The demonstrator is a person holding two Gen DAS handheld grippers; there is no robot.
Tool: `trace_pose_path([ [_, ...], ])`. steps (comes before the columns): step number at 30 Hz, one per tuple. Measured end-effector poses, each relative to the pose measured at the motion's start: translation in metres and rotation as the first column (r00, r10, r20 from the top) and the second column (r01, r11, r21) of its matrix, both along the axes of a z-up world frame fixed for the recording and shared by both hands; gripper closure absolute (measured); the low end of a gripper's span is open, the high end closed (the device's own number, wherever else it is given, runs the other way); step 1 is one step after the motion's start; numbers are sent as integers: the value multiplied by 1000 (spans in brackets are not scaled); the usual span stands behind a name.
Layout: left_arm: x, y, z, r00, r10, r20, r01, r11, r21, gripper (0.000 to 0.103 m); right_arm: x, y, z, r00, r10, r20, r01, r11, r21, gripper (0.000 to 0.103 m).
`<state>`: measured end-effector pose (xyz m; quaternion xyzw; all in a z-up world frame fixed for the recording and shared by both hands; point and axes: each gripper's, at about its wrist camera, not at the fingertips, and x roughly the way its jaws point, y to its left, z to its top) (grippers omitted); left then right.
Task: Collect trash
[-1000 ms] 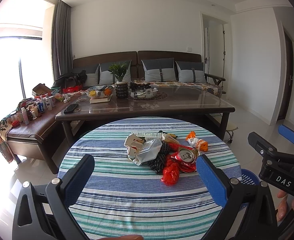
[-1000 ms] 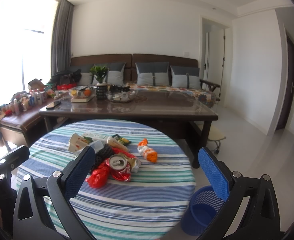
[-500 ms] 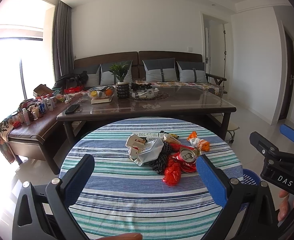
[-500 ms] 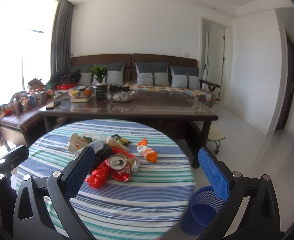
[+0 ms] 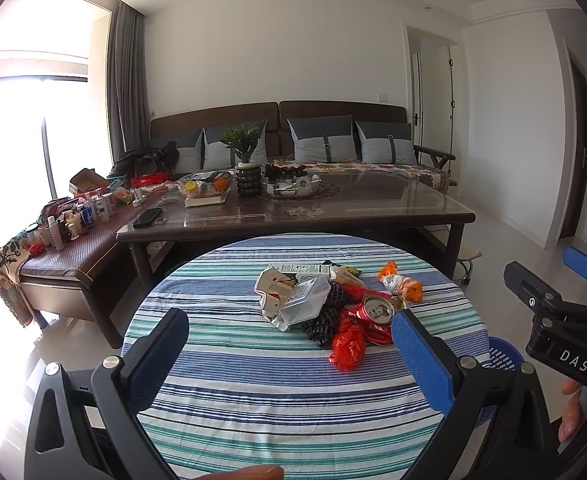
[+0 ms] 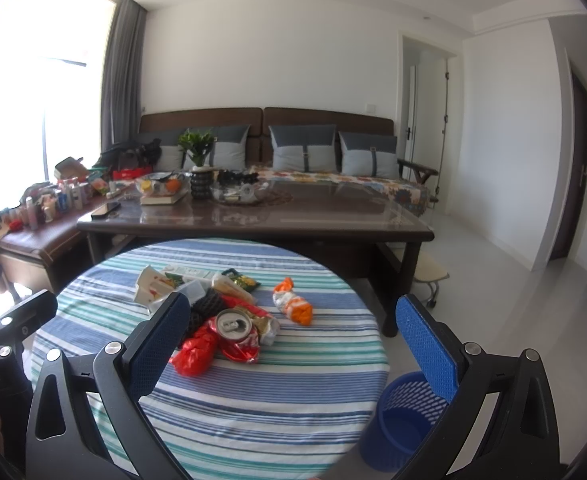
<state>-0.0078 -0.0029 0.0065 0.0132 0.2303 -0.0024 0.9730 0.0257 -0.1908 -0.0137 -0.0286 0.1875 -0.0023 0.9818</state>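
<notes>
A pile of trash lies on the round striped table (image 5: pixel 253 392) (image 6: pixel 273 400): a crushed red can (image 5: pixel 375 318) (image 6: pixel 235 334), a red plastic wrapper (image 5: pixel 347 346) (image 6: pixel 193 354), black mesh (image 5: pixel 325 318), a clear plastic box (image 5: pixel 303 300), a white carton (image 5: pixel 271 286) (image 6: pixel 151 286) and an orange-white wrapper (image 5: pixel 403 286) (image 6: pixel 293 306). My left gripper (image 5: pixel 289 356) is open and empty, held above the table's near side. My right gripper (image 6: pixel 289 342) is open and empty, to the right of the pile. It also shows in the left wrist view (image 5: pixel 565 316).
A blue mesh waste basket (image 6: pixel 405 420) (image 5: pixel 501 358) stands on the floor right of the table. A dark coffee table (image 5: pixel 313 208) with a plant, bowls and a phone stands behind. Beyond it is a sofa (image 5: pixel 325 140); a cluttered bench (image 5: pixel 53 240) is on the left.
Both grippers have barely shifted; the left wrist view has drifted slightly. Nothing on the table has moved.
</notes>
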Motion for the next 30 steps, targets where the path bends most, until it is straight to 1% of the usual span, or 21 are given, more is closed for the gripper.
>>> trace_pose_path([
  [8, 0, -1, 0, 1000, 2, 0, -2, 1000, 4, 0, 0, 0, 0, 1000, 0, 0, 0, 1000, 0, 0],
  [13, 1, 4, -1, 1000, 0, 4, 0, 1000, -29, 0, -1, -3, 0, 1000, -8, 3, 8, 1000, 2, 0],
  [18, 3, 12, 1, 999, -7, 34, 8, 999, -31, 0, -1, -3, -1, 1000, -15, 1, 15, 1000, 4, 0],
  [19, 5, 14, 1, 1000, -11, 30, 12, 999, -33, 0, -1, -3, -1, 1000, -16, 1, 16, 1000, 4, 0],
  [22, 14, 18, -5, 1000, -22, -21, 21, 999, -38, 0, 2, -3, -2, 1000, -15, 5, 15, 1000, 9, 0],
  [24, 22, 23, -14, 997, -26, -79, 20, 997, -75, 0, 4, -2, -4, 1000, -15, 0, 15, 1000, 8, 0],
  [26, 27, 26, -25, 995, -23, -100, 13, 995, -104, 0, 6, -3, -6, 1000, -17, -5, 17, 1000, 9, 0],
  [28, 32, 24, -36, 992, -29, -120, 19, 996, -89, 0, 8, -4, -8, 1000, -19, -10, 19, 1000, 9, 0],
  [30, 40, 18, -48, 985, -65, -158, 54, 996, -73, 0, 9, -6, -10, 1000, -25, -14, 25, 1000, 6, 0],
])
